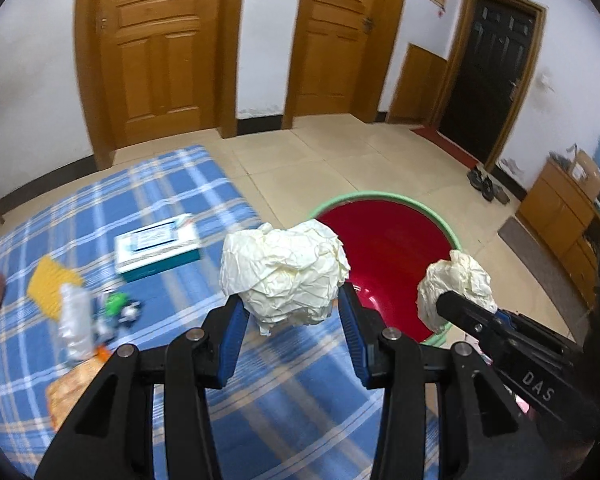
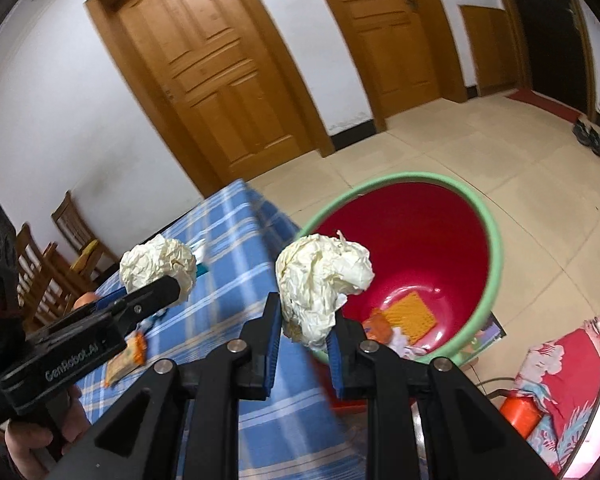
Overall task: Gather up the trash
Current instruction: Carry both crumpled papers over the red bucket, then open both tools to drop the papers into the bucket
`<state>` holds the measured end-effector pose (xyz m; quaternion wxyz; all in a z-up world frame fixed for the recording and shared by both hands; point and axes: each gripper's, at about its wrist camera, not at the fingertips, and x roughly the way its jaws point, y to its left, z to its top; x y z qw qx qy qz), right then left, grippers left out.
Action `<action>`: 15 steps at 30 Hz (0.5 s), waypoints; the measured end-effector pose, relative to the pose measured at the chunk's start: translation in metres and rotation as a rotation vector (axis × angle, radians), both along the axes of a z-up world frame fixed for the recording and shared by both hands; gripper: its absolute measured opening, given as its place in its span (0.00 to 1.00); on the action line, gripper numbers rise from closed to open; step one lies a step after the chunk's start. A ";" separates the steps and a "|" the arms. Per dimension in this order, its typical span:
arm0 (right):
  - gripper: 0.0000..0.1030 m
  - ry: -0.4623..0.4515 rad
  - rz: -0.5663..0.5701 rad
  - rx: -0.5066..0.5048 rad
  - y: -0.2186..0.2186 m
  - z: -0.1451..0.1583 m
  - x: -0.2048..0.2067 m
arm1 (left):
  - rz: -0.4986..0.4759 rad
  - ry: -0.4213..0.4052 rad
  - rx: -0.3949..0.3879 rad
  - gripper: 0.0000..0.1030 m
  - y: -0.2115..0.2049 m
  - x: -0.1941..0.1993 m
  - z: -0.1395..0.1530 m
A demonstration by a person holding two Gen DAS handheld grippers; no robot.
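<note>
Box (image 1: 158, 251), bottle (image 1: 75, 320) on checked tablecloth (image 1: 172, 184)

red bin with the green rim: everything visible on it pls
The round red plastic bin with the pale green rim stands upright and open on the tiled floor beside the table with the blue checked cloth. Glossy red inside. At its bottom lie an orange-yellow textured pad, an orange wrapper and white scraps.
</note>
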<state>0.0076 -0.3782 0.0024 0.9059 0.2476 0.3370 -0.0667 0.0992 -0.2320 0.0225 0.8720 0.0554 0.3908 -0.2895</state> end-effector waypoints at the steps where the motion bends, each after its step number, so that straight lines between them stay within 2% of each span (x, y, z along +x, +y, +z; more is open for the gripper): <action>1: 0.23 0.004 -0.008 0.005 -0.005 -0.002 0.001 | -0.010 0.003 0.005 0.44 -0.007 -0.001 -0.002; 15: 0.23 0.040 -0.091 0.081 -0.064 -0.039 0.013 | -0.096 0.031 0.113 0.44 -0.085 0.012 -0.042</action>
